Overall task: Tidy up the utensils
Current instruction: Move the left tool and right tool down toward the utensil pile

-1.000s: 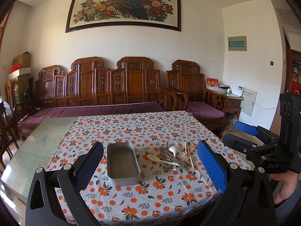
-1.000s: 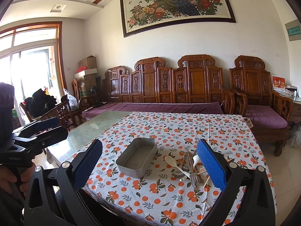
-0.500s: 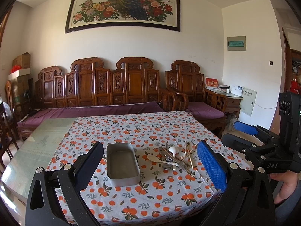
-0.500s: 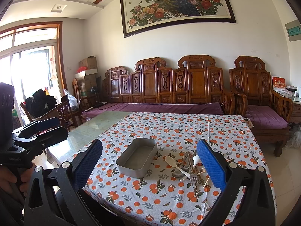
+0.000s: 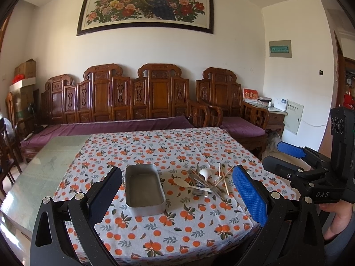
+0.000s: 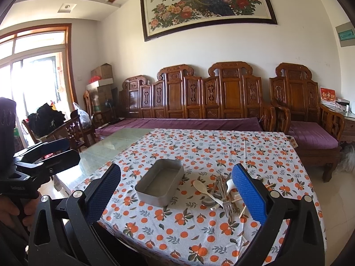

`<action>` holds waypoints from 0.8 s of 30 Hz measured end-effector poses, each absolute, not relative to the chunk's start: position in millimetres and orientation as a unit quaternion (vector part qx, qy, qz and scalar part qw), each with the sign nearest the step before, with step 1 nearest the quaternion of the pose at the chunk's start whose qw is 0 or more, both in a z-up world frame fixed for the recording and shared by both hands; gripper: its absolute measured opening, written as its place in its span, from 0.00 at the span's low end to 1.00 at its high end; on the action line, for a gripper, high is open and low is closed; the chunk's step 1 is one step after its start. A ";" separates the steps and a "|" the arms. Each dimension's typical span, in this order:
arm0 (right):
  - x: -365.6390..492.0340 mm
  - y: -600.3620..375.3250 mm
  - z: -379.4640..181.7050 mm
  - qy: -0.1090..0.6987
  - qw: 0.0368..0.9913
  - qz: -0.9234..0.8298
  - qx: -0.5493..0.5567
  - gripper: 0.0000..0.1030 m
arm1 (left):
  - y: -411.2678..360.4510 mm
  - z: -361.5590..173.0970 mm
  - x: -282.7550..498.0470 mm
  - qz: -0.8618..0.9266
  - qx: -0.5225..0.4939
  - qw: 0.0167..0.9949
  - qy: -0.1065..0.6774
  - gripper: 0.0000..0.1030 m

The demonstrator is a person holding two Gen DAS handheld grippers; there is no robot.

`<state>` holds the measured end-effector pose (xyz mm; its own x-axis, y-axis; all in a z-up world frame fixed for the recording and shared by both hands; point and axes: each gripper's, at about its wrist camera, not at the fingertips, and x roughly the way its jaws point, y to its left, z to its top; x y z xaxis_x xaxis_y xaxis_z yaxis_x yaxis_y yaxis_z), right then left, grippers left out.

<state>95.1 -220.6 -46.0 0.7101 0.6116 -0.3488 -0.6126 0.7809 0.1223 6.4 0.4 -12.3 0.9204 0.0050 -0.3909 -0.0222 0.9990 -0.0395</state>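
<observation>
Both tongs spread wide, empty, touching nothing: left tongs [image 5: 177, 190], right tongs [image 6: 177, 191]. Tin [image 5: 144, 189] mid-frame; utensil pile [image 5: 207, 180] right of it, maybe 2 spoons.

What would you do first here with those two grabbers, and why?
Probably bring the right gripper down toward the utensil pile. Both grippers hang open and hold nothing, the metal tray sits empty beside the pile, and the pile lies nearer the right gripper's side.

Bare cloth lies along the bench's [image 5: 168, 239] near edge; mid-bench, the metal tray [image 5: 144, 188] stands just beside the utensil pile [image 5: 206, 180].
</observation>
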 end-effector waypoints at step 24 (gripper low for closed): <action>196.8 -228.1 -130.4 0.282 0.921 0.269 -0.001 0.82 | 12.7 -75.0 90.2 -0.008 -0.043 0.953 0.299 0.93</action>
